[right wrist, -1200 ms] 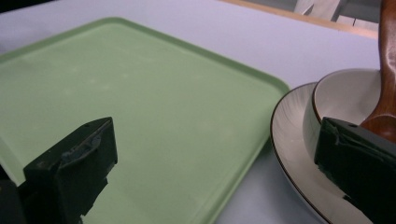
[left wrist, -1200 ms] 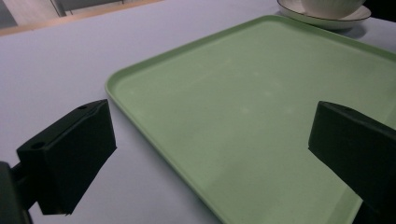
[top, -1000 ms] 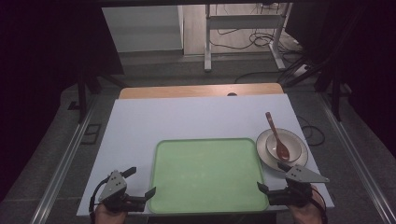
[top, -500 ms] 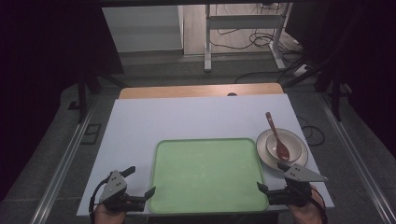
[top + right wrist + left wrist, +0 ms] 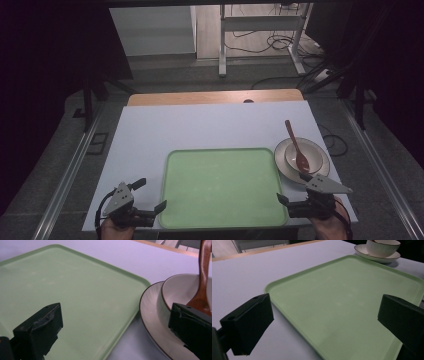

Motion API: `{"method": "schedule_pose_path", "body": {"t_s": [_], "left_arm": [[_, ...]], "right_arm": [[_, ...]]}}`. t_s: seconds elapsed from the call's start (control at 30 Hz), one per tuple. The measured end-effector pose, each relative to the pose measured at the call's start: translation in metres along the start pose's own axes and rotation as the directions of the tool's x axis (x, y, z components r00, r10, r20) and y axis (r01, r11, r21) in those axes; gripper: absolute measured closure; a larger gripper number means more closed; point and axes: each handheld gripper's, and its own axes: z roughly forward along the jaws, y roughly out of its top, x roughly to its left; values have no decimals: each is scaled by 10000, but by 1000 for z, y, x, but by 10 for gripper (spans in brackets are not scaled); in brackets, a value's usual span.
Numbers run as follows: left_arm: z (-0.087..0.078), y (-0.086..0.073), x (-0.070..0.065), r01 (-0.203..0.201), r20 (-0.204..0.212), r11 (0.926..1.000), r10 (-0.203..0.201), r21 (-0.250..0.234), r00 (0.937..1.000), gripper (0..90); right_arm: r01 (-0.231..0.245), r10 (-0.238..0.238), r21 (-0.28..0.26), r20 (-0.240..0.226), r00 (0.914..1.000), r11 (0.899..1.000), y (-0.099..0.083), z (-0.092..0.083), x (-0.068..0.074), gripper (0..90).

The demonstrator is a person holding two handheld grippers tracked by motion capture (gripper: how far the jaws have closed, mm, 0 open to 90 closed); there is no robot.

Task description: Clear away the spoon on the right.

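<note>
Green tray (image 5: pixel 222 187) at the counter's (image 5: pixel 200 125) near edge, flanked by left tool (image 5: pixel 149 196) and right tool (image 5: pixel 291 188) — both released, jaws spread, grasping nothing. Spoon (image 5: pixel 297 147) rests in bowl (image 5: pixel 305 156) on plate (image 5: pixel 285 165) — just right of tray.

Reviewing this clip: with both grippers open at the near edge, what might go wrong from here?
The right gripper sits close beside the plate that carries the bowl; a careless reach may nudge them. The wooden spoon leans loose in the bowl and may tip out if it is jolted. The green tray lies near the table's front edge, so a one-sided pull may skew it.
</note>
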Motion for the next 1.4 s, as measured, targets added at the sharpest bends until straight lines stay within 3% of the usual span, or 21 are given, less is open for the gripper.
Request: {"method": "schedule_pose_path", "body": {"t_s": [0.13, 0.33, 0.53, 1.4], "left_arm": [[-1, 0, 1, 110, 23, 9999, -110, -85, 9999, 0], [0, -1, 3, 266, -15, 9996, -266, -68, 9996, 0], [-1, -1, 4, 315, -2, 9994, -315, -131, 9995, 0], [1, -1, 1, -236, -279, 9996, 240, 135, 9993, 0]], "right_arm": [[-1, 2, -40, 281, 9996, 10000, 4, -3, -5, 0], [-628, 638, -244, 409, 9971, 9977, 11, -9, -18, 0], [-642, 651, -178, 589, 9961, 9978, 16, -9, -23, 0], [-1286, 1244, 425, 893, 9882, 9908, 34, 2, -55, 0]]}}
